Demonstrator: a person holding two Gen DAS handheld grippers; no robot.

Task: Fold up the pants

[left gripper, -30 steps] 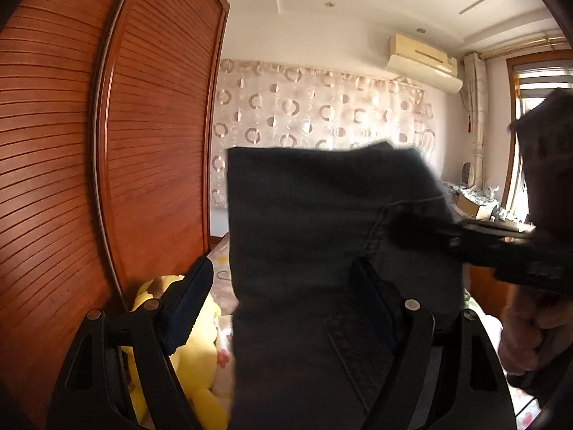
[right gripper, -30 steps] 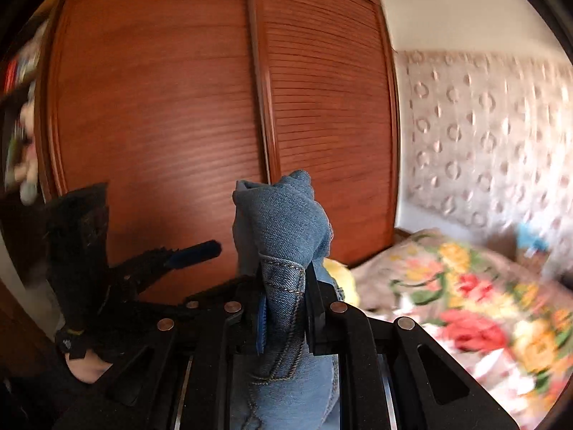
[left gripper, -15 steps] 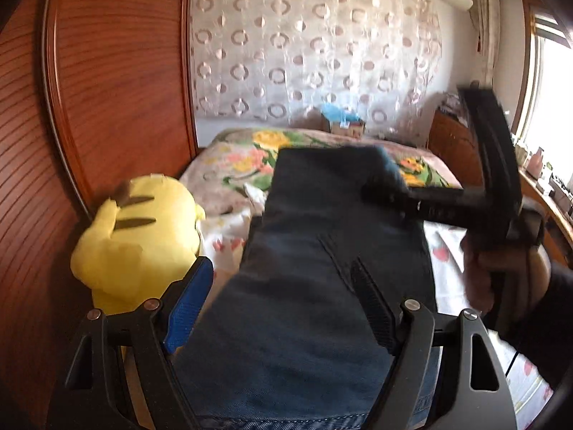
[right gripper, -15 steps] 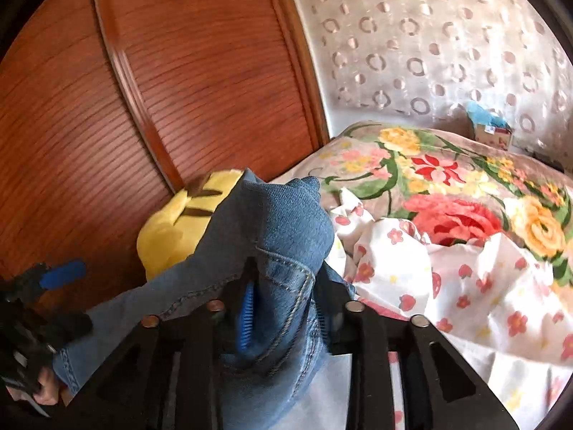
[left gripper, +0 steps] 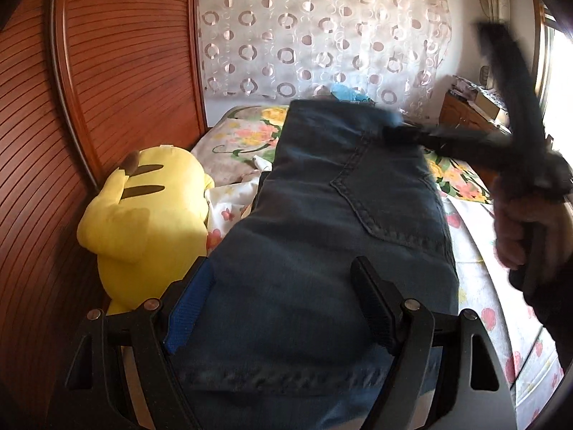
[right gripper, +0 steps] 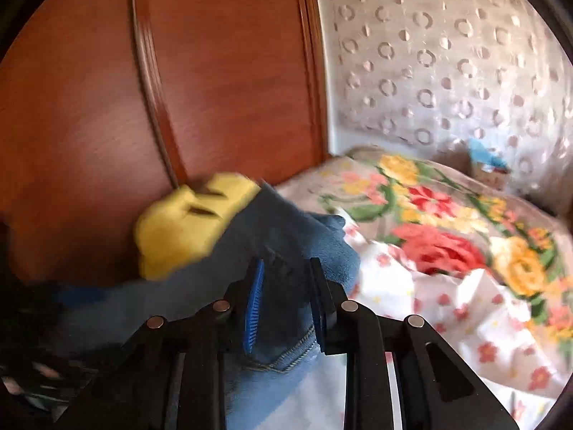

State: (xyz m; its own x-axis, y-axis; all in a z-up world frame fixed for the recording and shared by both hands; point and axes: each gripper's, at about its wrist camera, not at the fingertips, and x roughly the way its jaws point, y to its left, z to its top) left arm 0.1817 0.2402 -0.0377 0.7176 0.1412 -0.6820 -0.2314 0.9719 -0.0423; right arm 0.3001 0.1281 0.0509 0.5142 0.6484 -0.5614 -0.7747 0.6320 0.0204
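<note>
The blue denim pants (left gripper: 322, 251) stretch between my two grippers above the bed, back pocket facing up. My left gripper (left gripper: 283, 308) has its jaws wide apart with the waistband end of the pants draped between and over them. My right gripper (right gripper: 284, 301) is shut on a bunched corner of the pants (right gripper: 293, 243). In the left wrist view the right gripper (left gripper: 397, 130) pinches the far corner of the denim, held by a hand (left gripper: 526, 229). The right wrist view is blurred.
A yellow plush toy (left gripper: 150, 215) lies on the bed beside the wooden slatted wardrobe (left gripper: 89, 89). A floral quilt (right gripper: 447, 215) and a white flowered sheet (right gripper: 465, 322) cover the bed. A circle-patterned curtain (left gripper: 322, 28) hangs behind. A wooden cabinet (left gripper: 469, 118) stands at the right.
Both grippers have swung down from upright toward the bed, bringing the pants from hanging in the air to stretched low over the bedding. The right gripper's hold is unchanged.
</note>
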